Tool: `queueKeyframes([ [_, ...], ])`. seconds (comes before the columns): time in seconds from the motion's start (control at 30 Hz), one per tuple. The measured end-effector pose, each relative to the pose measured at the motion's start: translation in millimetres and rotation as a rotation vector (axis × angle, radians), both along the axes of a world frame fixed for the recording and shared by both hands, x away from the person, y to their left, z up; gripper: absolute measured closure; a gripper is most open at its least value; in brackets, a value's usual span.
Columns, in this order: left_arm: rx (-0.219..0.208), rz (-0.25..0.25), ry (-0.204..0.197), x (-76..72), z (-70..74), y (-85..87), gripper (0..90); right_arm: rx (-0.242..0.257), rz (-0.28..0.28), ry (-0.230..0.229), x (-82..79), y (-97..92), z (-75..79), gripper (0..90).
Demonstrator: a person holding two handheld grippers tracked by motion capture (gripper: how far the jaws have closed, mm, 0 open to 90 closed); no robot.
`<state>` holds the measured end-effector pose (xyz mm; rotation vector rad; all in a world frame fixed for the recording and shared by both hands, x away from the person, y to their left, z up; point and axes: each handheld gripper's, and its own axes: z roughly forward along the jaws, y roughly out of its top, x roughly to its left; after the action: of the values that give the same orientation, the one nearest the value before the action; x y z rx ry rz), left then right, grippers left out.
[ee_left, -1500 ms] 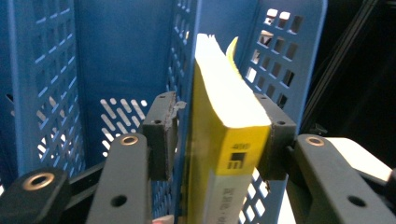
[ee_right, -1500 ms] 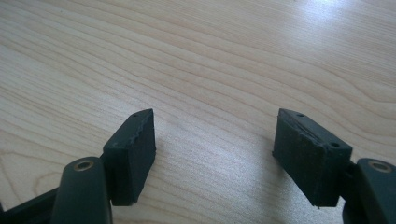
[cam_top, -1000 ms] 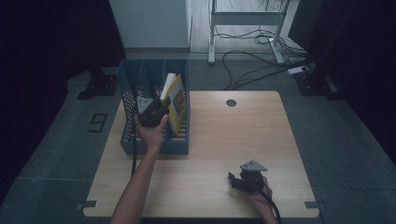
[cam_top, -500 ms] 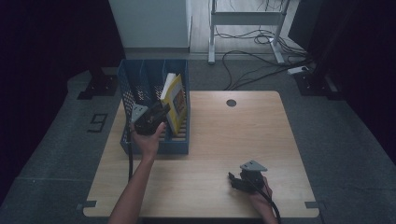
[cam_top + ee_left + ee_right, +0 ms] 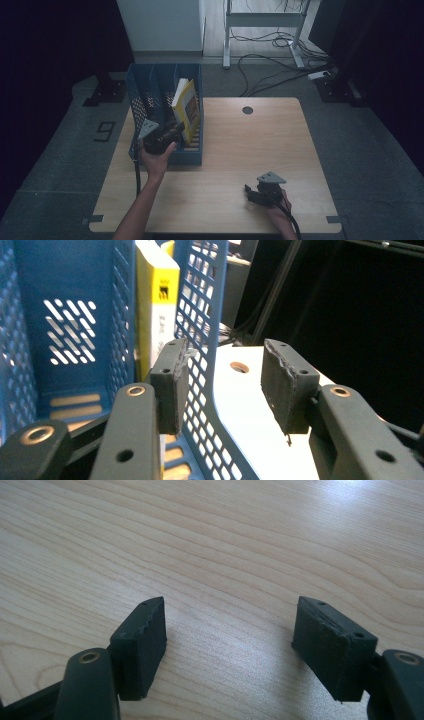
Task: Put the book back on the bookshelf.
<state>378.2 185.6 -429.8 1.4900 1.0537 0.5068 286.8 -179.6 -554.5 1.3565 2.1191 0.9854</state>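
We see a blue mesh file rack (image 5: 150, 90) standing upright at the far left of the counter (image 5: 240, 145), its side wall (image 5: 200, 340) latticed. In its right compartment a yellow book (image 5: 186, 107) stands on edge, leaning slightly, white pages outward.

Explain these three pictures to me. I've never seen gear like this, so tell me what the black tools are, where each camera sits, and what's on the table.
A person sits at a wooden table holding black tongs in each hand. One camera looks down from above; the other two ride on the tongs and look along their jaws.

On the table stands a blue file rack with a yellow book in its right compartment.

The left tongs straddle the rack's right mesh wall: one jaw inside, one outside. The jaws have just been closing, but a gap remains beside the wall, so nothing is gripped yet.

The right tongs rest low over bare wood near the table's front edge, jaws open, holding nothing.
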Motion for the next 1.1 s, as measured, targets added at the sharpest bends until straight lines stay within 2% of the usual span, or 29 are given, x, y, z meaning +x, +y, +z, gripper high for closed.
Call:
queueKeyframes([
  [0.27, 0.025, -0.07, 0.038, -8.5, -3.1, -3.0, 54.1, 0.0, 0.001, -0.001, 0.7, 0.0, -0.1, 28.8],
  [0.6, 0.01, -0.137, 0.094, -29.8, -13.3, 1.8, 54.0, 0.0, 0.002, -0.001, 0.6, -0.1, -0.1, 28.7],
  [0.67, 0.024, -0.146, 0.103, -36.2, -19.6, 2.8, 54.0, 0.0, 0.002, -0.001, 0.6, -0.1, -0.1, 28.8],
  [0.77, 0.021, -0.161, 0.125, -43.6, -29.4, 4.7, 54.0, -0.001, 0.003, -0.001, 0.6, -0.2, -0.1, 28.8],
  [0.93, 0.07, -0.182, 0.157, -50.9, -47.4, 3.8, 54.0, -0.001, 0.003, -0.001, 0.6, -0.1, -0.1, 28.8],
  [1.1, 0.073, -0.206, 0.203, -56.1, -67.3, 4.2, 54.0, -0.001, 0.003, -0.001, 0.6, -0.1, -0.1, 28.8],
])
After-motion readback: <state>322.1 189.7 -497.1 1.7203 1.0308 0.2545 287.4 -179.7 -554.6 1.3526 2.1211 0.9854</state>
